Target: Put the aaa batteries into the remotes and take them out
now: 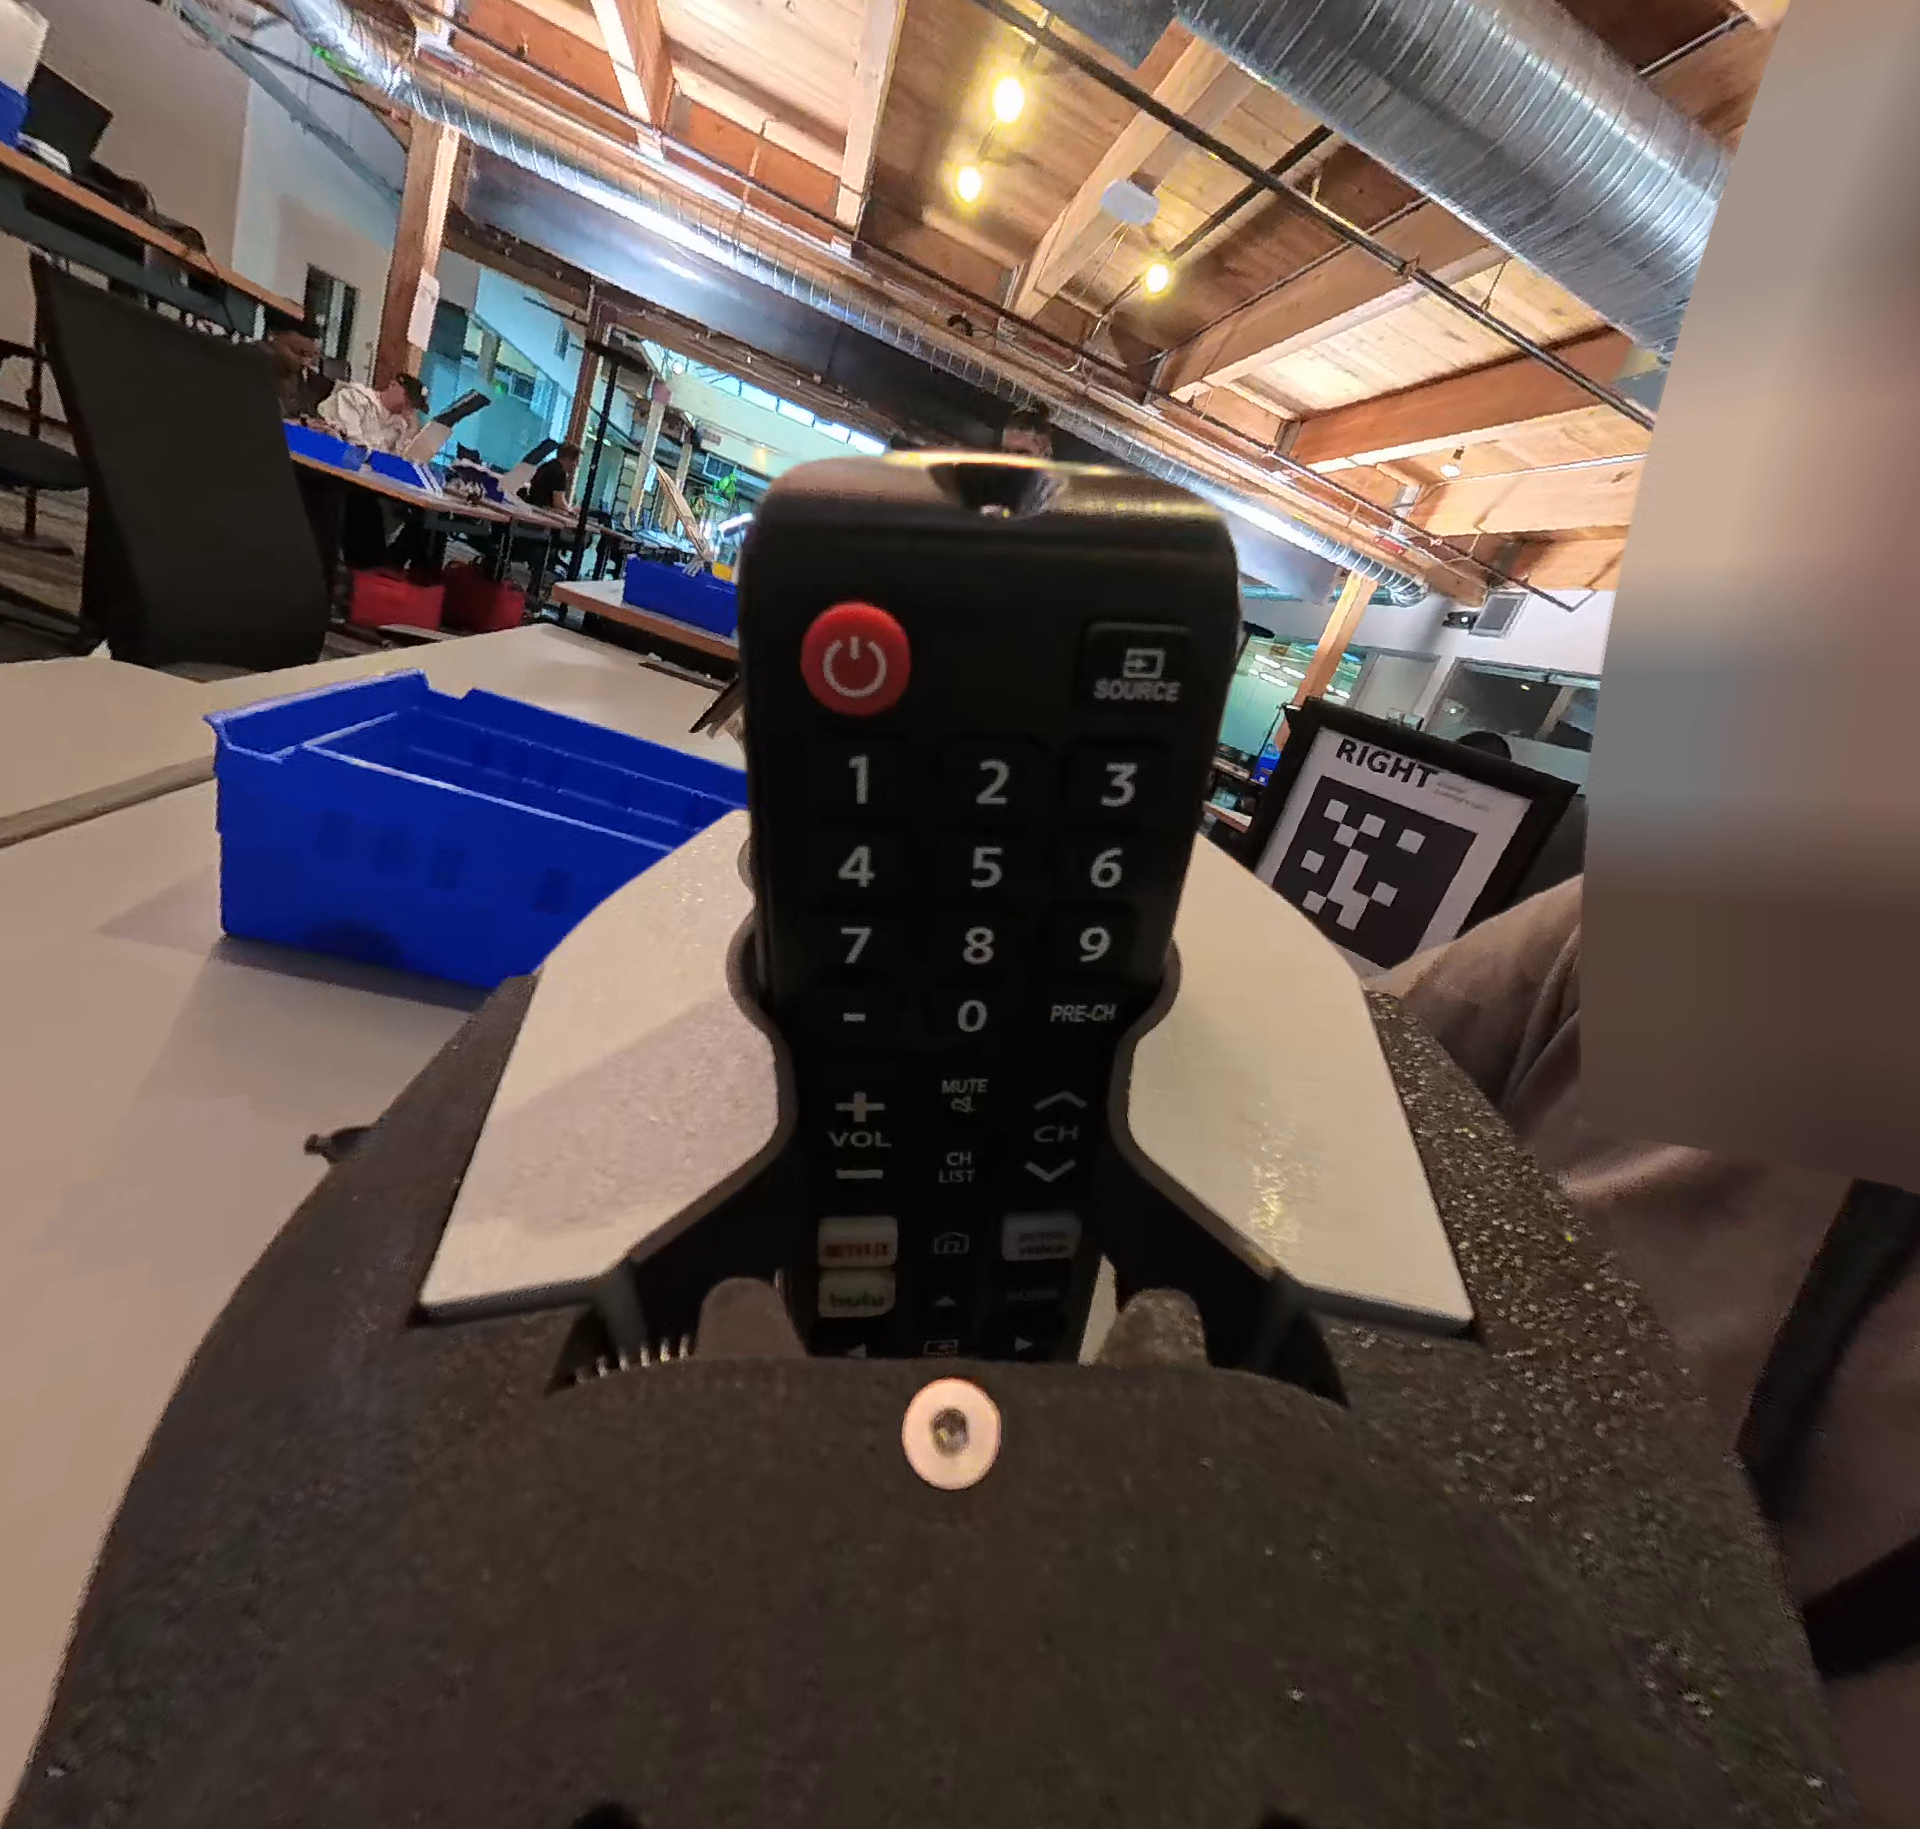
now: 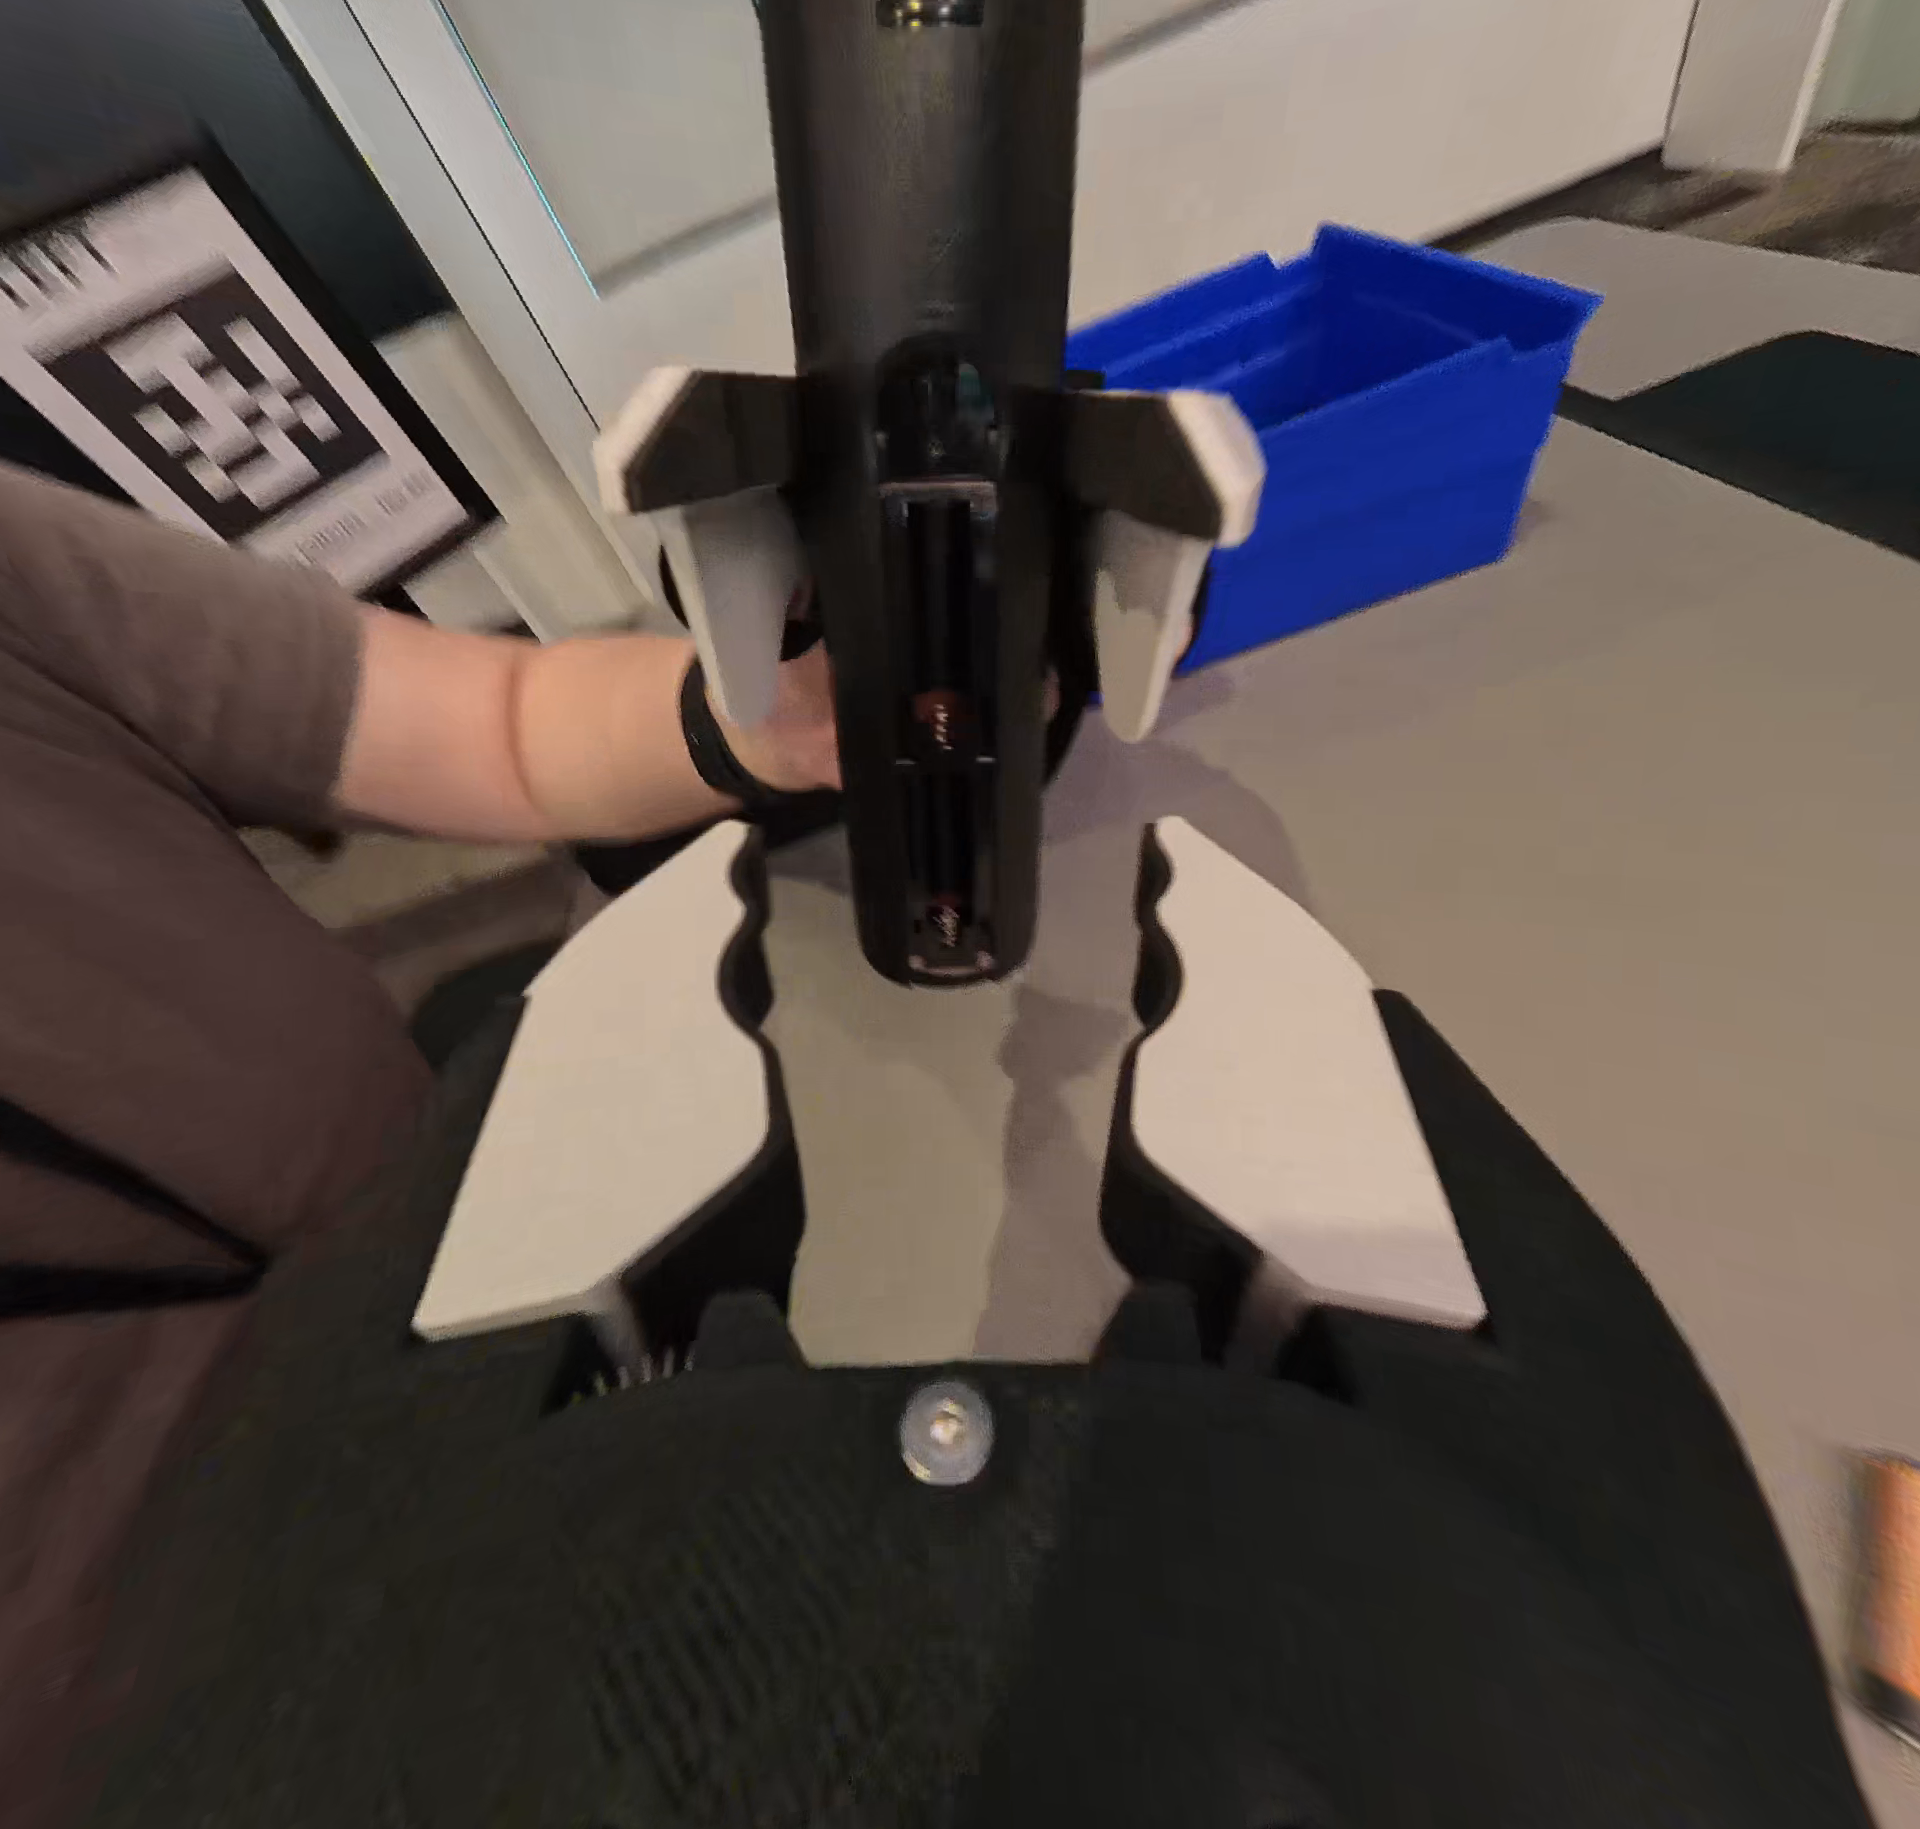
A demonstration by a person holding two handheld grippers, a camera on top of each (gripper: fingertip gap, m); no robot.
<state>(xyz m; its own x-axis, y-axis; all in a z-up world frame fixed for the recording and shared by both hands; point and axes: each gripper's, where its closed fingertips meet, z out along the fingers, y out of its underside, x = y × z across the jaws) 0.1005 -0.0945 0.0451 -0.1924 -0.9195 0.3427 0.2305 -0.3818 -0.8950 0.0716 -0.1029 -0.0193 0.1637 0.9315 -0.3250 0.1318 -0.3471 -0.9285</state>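
Note:
My left gripper [image 1: 966, 860] is shut on a black remote [image 1: 982, 844] and holds it upright above the table, button side towards its camera. In the right wrist view the remote [image 2: 925, 221] shows its back, with the left gripper [image 2: 935, 470] clamped around its middle. The battery compartment [image 2: 940, 636] is uncovered. Two black batteries with red ends [image 2: 940, 714] [image 2: 948, 917] lie in it, one above the other. My right gripper [image 2: 951, 844] is open and empty. Its fingertips stand on either side of the remote's lower end without touching it.
A blue plastic bin [image 1: 416, 823] stands on the grey table [image 1: 156, 1052] behind the remote; it also shows in the right wrist view [image 2: 1403, 429]. A framed black-and-white marker board [image 2: 197, 397] leans at the left. A person's hand [image 2: 582, 730] holds the left gripper. A blurred orange object [image 2: 1886, 1571] lies at the lower right.

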